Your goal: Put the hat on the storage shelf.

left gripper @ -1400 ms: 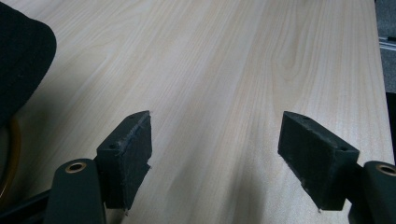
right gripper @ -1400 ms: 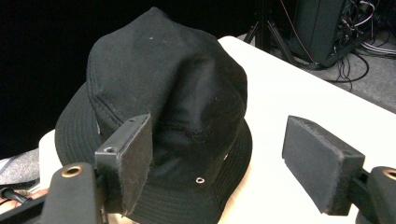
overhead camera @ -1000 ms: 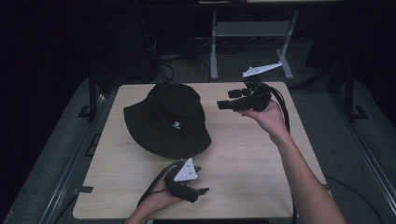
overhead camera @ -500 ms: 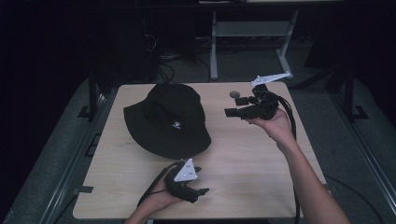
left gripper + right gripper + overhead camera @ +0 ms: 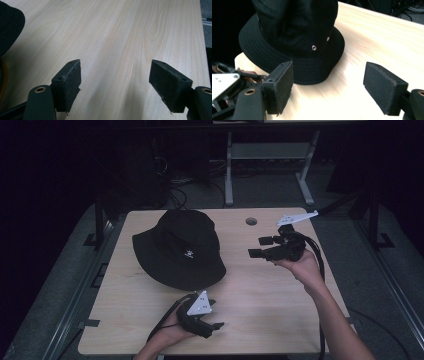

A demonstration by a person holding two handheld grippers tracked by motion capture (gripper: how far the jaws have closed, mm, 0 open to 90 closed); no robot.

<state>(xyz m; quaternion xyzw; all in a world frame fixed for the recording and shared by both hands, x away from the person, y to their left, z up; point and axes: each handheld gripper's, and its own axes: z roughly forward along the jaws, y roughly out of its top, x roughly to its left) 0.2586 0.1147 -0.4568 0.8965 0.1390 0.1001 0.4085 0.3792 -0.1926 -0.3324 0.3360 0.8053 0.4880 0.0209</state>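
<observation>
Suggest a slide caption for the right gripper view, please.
Open right gripper faces a black bucket hat on the wooden table.

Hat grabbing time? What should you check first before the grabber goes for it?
1. Right gripper open, nothing between its fingers: ok.
2. Right gripper pointed at the hat: ok.
3. Hat sits flat on the table, brim reachable: ok.
4. Bare table between right gripper and hat: ok.
5. Left gripper open, aside near the front edge: ok.
6. Whether the brim will fit between the fingers: cannot tell.
</observation>
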